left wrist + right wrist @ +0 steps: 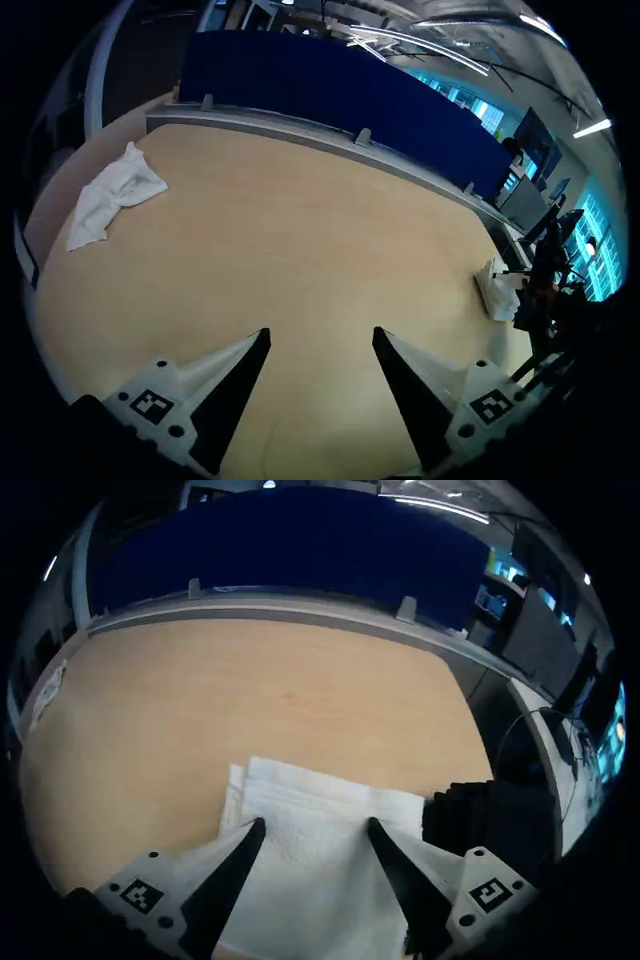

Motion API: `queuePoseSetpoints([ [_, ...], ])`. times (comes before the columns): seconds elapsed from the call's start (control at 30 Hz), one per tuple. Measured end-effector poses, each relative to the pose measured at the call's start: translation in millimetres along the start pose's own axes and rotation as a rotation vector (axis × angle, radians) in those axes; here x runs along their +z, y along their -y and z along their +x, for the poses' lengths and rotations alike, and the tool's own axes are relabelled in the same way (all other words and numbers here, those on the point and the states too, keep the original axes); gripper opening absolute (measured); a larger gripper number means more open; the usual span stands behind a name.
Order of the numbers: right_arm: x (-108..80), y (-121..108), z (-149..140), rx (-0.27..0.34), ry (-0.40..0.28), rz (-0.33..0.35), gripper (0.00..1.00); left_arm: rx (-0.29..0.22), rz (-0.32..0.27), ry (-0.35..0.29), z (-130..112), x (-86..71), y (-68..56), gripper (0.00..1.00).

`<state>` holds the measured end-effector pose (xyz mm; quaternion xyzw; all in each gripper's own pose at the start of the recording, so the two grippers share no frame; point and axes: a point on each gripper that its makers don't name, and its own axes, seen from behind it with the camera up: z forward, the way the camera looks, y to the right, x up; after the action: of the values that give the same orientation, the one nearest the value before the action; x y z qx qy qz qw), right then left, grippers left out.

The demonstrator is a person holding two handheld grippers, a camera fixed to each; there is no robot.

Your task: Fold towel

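Observation:
A folded white towel [320,856] lies flat on the wooden table [240,712] near its right edge. My right gripper [312,828] hovers over it, open, with the cloth showing between and under the fingers. In the left gripper view the same towel [496,292] appears far to the right, with the dark right gripper [534,300] beside it. A second white towel [116,192] lies crumpled at the table's far left, seen small in the right gripper view as a towel [50,690] at the left rim. My left gripper [320,344] is open above bare wood.
A blue partition [344,96] on a grey rail [320,140] runs along the table's far side. A black ribbed object [488,816] sits just right of the folded towel. Office monitors and chairs [552,224] stand beyond the right edge.

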<state>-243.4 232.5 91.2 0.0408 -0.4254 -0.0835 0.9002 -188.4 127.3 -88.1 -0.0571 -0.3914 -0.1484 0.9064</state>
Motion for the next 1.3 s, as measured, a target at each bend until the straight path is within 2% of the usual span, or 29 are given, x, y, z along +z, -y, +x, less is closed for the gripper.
queuePoseSetpoints([
  [0.1,-3.4,-0.3,3.8,0.008,-0.01,-0.001,1.0,-0.001,0.0,0.001,-0.6,0.8,0.5,0.95],
  [0.3,-29.4,2.5,17.4,0.002,-0.08,-0.021,1.0,-0.003,-0.004,-0.001,1.1,2.6,0.8,0.95],
  [0.47,-48.2,8.1,14.2,0.004,-0.099,-0.03,1.0,-0.004,-0.013,-0.004,2.2,1.9,-0.2,0.95],
  [0.67,-71.2,20.3,15.3,0.054,-0.159,-0.048,1.0,0.003,-0.028,-0.014,5.4,1.2,-1.3,0.95],
  [0.87,-104.9,43.0,27.7,0.156,-0.285,-0.046,1.0,-0.001,-0.046,-0.029,9.0,1.2,-1.8,0.95],
  [1.0,-137.4,57.8,48.1,0.213,-0.419,-0.059,1.0,-0.002,-0.063,-0.04,12.0,-0.1,-4.1,0.95],
  [1.17,-180.3,82.8,71.5,0.245,-0.574,-0.074,1.0,0.006,-0.081,-0.056,16.7,-1.7,-7.3,0.95],
  [1.3,-210.9,111.7,84.9,0.237,-0.648,-0.068,1.0,0.016,-0.096,-0.075,21.9,-3.5,-9.9,0.95],
])
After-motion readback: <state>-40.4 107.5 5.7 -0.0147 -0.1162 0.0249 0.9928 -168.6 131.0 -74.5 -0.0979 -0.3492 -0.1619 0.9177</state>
